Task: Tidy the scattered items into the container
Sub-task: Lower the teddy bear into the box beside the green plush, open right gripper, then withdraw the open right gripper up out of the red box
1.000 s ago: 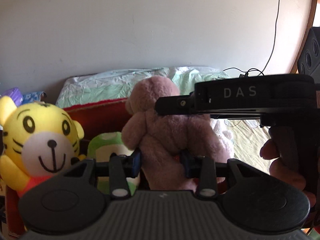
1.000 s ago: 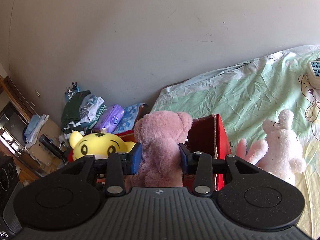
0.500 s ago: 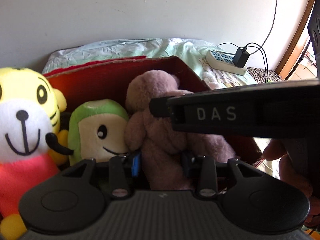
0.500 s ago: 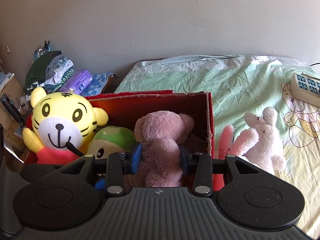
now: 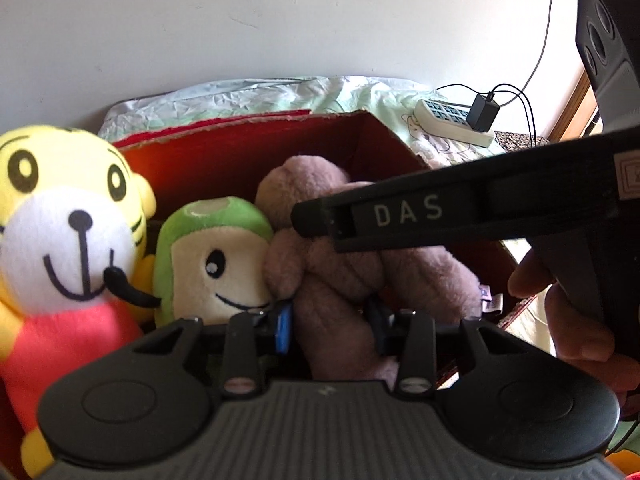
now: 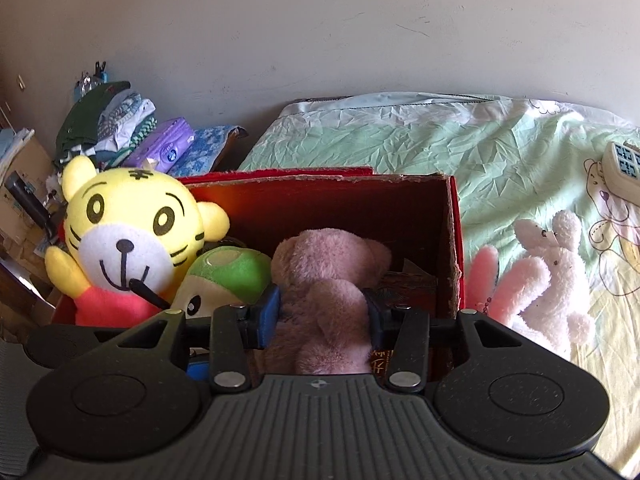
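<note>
A pink teddy bear (image 5: 332,280) sits low inside the red cardboard box (image 5: 240,152), pressed against a green plush (image 5: 208,248). My left gripper (image 5: 332,326) is shut on the bear's lower body. In the right wrist view the same bear (image 6: 328,264) fills the gap of my right gripper (image 6: 322,312), which is shut on it, inside the box (image 6: 320,208). A yellow tiger plush (image 6: 128,232) stands at the box's left end beside the green plush (image 6: 228,272). A white and pink rabbit (image 6: 552,280) lies on the bed just right of the box.
The right tool's black side marked DAS (image 5: 440,212) crosses the left wrist view, held by a hand (image 5: 568,320). A power strip (image 5: 452,120) with a charger lies on the green sheet (image 6: 440,144). Folded clothes (image 6: 120,120) are stacked left; a speaker (image 5: 608,40) stands right.
Both grippers have come down with the pink bear, from above the box's rim to inside the box next to the green plush. Both stay shut on it.
</note>
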Demonstrator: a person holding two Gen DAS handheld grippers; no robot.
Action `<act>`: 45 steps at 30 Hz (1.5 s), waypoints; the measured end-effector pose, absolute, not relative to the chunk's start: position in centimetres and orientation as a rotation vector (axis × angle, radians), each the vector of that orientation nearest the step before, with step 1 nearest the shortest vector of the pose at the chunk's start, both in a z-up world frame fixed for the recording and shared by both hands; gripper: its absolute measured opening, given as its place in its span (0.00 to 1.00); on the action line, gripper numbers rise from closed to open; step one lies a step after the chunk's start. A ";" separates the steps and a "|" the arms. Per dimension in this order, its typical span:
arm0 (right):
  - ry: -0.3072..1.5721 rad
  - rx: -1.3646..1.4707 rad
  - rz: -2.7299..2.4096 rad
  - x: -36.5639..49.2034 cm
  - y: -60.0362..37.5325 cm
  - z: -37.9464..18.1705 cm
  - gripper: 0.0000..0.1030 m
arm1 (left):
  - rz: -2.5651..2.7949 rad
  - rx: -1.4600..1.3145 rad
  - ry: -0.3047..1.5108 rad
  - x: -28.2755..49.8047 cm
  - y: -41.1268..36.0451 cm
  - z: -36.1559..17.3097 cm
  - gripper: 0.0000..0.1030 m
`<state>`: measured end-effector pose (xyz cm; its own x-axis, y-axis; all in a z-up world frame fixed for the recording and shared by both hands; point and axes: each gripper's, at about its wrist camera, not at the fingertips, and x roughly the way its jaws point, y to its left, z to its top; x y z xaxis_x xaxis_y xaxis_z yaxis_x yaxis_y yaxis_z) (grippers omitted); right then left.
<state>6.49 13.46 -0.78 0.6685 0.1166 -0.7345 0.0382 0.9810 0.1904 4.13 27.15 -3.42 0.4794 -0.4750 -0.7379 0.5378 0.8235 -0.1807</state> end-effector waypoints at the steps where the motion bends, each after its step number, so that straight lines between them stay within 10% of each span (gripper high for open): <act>1: 0.846 0.170 0.036 6.6 13.7 -0.8 0.47 | -0.623 0.073 0.881 4.2 27.1 -3.5 0.42; 9: 0.826 0.152 0.018 6.8 13.2 -0.1 0.56 | -0.616 0.106 0.863 3.9 26.5 -3.4 0.43; 17: 0.812 0.211 0.026 5.8 12.2 1.2 0.40 | -0.617 0.125 0.857 4.4 25.4 -3.7 0.35; 45: 0.801 0.327 -0.042 2.1 11.2 0.2 0.29 | -0.556 0.060 0.852 3.8 27.4 -2.3 0.45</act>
<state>2.12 11.22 0.25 0.6976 0.0859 -0.7113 0.1599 0.9491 0.2715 3.84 27.35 -2.26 0.5257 -0.4410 -0.7274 0.4881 0.8567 -0.1667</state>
